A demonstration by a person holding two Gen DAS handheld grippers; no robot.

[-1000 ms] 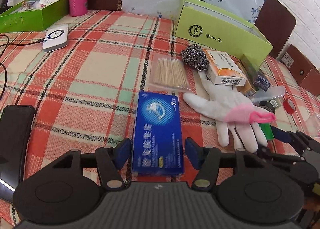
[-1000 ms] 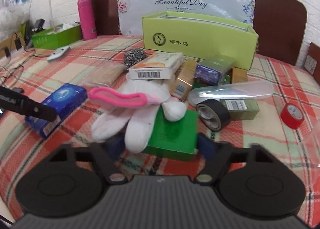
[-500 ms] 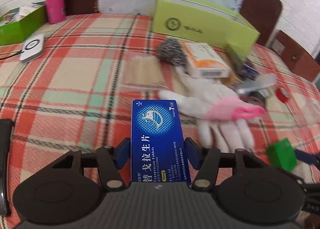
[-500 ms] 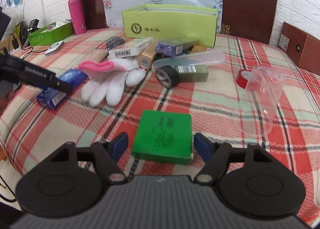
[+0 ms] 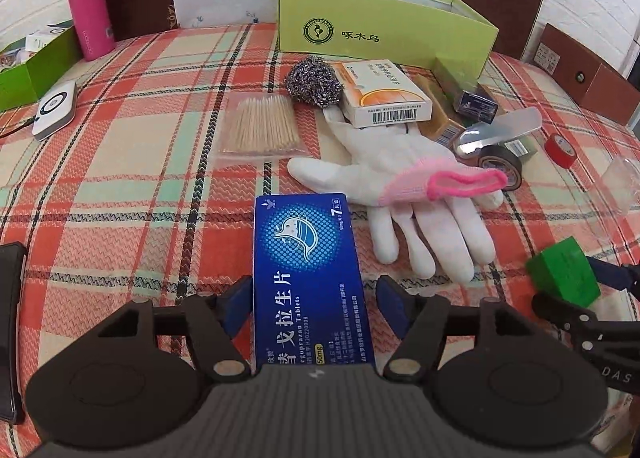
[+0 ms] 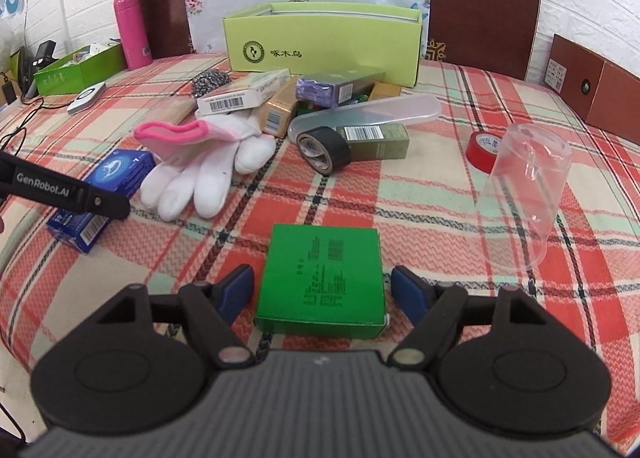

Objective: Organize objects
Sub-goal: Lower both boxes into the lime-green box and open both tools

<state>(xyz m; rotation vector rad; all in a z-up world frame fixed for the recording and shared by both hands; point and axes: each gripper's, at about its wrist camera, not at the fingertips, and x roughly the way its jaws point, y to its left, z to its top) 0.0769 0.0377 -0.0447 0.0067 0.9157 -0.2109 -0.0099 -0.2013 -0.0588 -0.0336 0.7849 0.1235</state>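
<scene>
The left gripper (image 5: 314,294) is opening around the blue box (image 5: 310,270), its right pad already clear, apparently setting it apart from the clutter. The right gripper (image 6: 322,290) straddles the green box (image 6: 322,278) with gaps both sides; it lies flat on the plaid cloth (image 6: 420,194).

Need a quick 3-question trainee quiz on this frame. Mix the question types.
1. True or false: the pink bottle lies on its side.
2. What colour is the box between the right gripper fingers? A blue, B green, C purple.
3. Fill in: the white glove has a ___ cuff.
Key: 1 false, it stands upright. 2 B. 3 pink.
</scene>
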